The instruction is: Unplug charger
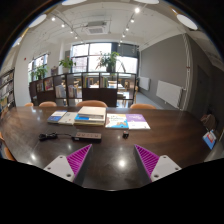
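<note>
My gripper (pixel 112 160) is open and empty above a dark, glossy table (pixel 110 140). Its two purple pads (pixel 76 158) stand wide apart with only bare tabletop between them. A small dark flat object (pixel 87 135), perhaps a power strip or plug, lies on the table beyond the left finger. I cannot make out a charger or a cable for certain.
Books and magazines (pixel 100 120) lie across the far middle of the table. Tan chairs (pixel 93 105) stand along the far side. A blue-and-white item (pixel 209 138) sits at the table's right end. Windows with plants (pixel 105 62) are behind.
</note>
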The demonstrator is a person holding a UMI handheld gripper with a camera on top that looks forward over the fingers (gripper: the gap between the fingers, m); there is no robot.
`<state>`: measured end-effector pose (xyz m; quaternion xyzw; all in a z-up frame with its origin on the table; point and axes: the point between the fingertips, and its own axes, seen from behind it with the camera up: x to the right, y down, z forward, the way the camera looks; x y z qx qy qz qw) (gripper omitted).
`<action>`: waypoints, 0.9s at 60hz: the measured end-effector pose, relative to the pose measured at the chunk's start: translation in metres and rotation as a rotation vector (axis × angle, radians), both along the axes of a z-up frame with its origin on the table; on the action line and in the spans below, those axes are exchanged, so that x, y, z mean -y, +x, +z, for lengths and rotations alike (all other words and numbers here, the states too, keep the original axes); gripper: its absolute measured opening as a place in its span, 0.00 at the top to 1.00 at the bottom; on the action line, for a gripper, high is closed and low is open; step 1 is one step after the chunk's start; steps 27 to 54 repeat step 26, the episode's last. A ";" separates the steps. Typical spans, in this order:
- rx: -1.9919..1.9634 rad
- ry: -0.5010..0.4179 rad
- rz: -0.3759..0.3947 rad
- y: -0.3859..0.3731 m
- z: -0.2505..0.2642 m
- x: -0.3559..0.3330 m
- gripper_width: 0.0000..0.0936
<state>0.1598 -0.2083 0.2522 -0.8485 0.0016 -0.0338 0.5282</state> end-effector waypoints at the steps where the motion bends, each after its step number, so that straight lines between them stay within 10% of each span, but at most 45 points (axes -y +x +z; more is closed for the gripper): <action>1: -0.004 -0.001 0.003 -0.001 -0.002 0.004 0.12; 54: -0.054 -0.070 -0.005 -0.018 -0.035 0.017 0.12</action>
